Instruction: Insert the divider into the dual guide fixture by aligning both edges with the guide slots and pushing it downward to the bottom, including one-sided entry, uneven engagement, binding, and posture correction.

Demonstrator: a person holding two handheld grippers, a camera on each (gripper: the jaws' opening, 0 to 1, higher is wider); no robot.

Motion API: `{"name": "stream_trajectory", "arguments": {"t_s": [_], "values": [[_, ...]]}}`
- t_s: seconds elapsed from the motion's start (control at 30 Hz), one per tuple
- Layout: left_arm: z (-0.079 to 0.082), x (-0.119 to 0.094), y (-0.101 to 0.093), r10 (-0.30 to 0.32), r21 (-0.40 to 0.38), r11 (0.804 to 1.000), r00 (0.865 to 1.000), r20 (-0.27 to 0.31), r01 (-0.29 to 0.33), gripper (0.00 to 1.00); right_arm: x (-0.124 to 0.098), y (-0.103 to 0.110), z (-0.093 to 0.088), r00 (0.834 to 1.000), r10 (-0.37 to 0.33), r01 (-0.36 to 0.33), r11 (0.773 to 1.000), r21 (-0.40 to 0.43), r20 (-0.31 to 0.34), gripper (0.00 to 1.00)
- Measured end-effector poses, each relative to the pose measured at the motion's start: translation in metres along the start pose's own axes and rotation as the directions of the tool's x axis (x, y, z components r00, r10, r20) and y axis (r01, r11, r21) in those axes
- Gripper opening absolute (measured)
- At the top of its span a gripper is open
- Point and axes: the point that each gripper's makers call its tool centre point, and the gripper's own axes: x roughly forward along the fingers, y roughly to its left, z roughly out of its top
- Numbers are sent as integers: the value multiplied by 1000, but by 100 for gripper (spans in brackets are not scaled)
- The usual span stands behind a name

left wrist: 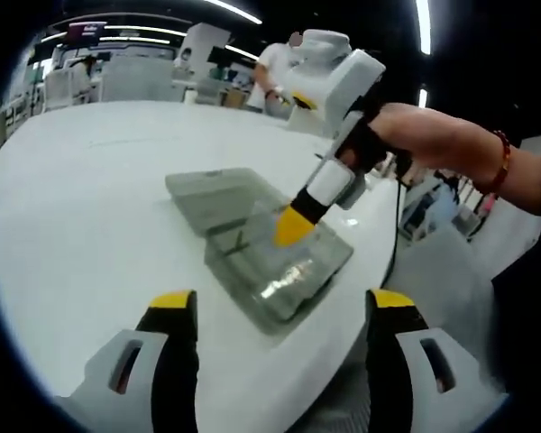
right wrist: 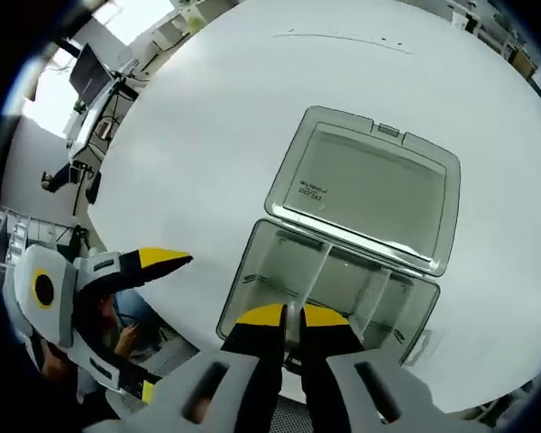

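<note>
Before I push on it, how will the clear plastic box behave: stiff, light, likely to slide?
The clear plastic box looks thin-walled, so probably light and slightly flexible. It sits on the smooth white table, so it may slide when pushed. Its open lid lies flat, which likely keeps it from tipping.

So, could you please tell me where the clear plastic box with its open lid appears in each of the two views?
Left gripper view: clear box at centre, the right gripper dipping into it.
Right gripper view: the box at lower centre, open lid lying flat above it.
Shared landmark: the white round table.
</note>
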Motion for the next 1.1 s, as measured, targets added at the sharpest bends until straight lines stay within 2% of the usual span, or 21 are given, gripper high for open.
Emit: {"name": "stream_trajectory", "arguments": {"t_s": [0.2,0.3,0.77,1.1], "values": [[0,2,-1,-5,-4,1000,1000,-2,5,75,0,-3,-4,998,-57,55,995,-88,-29,0],[0,2,-1,-7,-6,1000,1000,-3,7,75,6,-1,-1,998,-60,57,992,-111,-21,0],[-3,-1,1,4,-15,1000,1000,-9,-4,74,21,-5,-5,998,-59,59,992,-111,1,1],[-2,1,-1,5,-13,1000,1000,-9,-5,74,21,-4,-5,997,-74,77,988,-137,25,1]]}}
